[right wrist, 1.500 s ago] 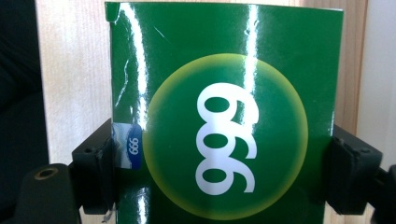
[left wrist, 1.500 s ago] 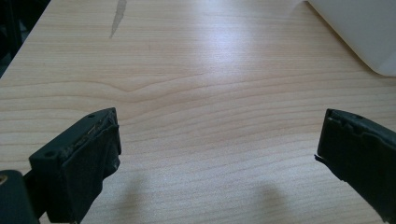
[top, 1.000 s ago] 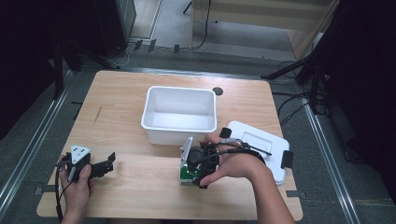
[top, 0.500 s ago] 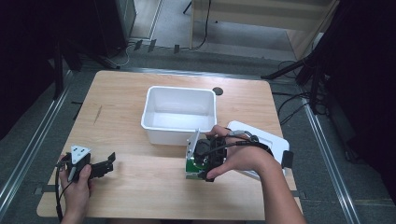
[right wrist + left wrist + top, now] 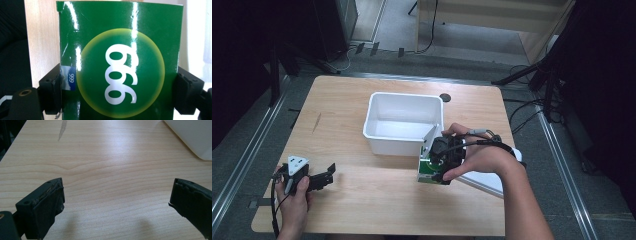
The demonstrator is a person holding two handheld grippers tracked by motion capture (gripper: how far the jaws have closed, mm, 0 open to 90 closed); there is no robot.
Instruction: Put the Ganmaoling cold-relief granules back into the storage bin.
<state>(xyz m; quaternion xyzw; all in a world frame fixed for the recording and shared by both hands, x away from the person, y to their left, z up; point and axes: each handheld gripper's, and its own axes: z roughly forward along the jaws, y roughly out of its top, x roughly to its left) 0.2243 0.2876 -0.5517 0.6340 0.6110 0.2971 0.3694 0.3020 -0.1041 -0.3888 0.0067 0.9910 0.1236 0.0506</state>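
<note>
Left: the left gripper (image 5: 319, 179) rests on the pale wooden tabletop (image 5: 342, 105) near its front left corner, its jaws spread with only bare wood between them, exactly where it lay a second ago. Centre: the white rectangular plastic tub (image 5: 403, 122) stands empty. Right: the right gripper (image 5: 439, 161) pinches the glossy green cardboard box with a yellow disc and white numerals (image 5: 120, 65) by its two side edges. Over the last second the box has risen and moved toward the tub's front right corner, which suggests it is about to be placed inside. A white lid (image 5: 492, 180) lies beneath the forearm. Grey floor, metal rails and dark stands surround the table.
</note>
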